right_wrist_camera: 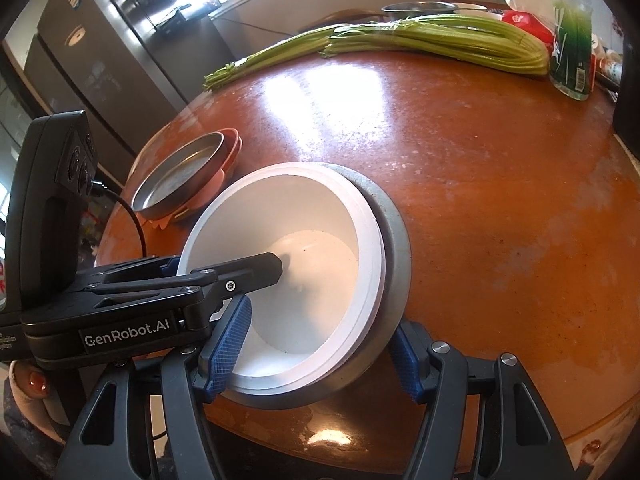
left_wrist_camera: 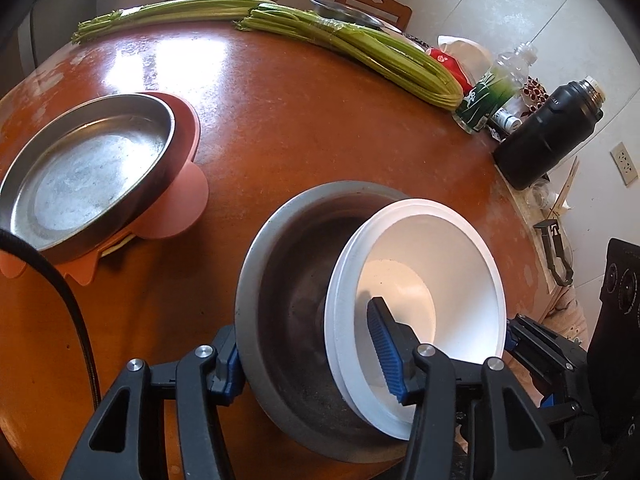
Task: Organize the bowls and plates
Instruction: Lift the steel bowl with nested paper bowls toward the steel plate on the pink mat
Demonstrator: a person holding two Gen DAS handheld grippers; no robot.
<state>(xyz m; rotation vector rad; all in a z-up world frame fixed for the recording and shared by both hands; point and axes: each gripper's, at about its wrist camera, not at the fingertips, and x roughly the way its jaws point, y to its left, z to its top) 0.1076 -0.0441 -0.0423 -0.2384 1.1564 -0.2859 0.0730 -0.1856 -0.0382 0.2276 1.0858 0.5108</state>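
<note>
While my left gripper (left_wrist_camera: 310, 354) and right gripper (right_wrist_camera: 316, 346) each pinch the stacked white bowls (left_wrist_camera: 416, 300) and steel bowl (left_wrist_camera: 280, 280) at the table (left_wrist_camera: 320, 128) edge, only the left view shows a black flask (left_wrist_camera: 548, 136).

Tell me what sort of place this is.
Most likely a home kitchen or dining area. A round table holds metal and white bowls, celery lies across its far side, and a fridge stands behind.

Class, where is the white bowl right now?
The white bowl sits tilted inside the steel bowl at the table's near edge, low and centre in both views.
</note>
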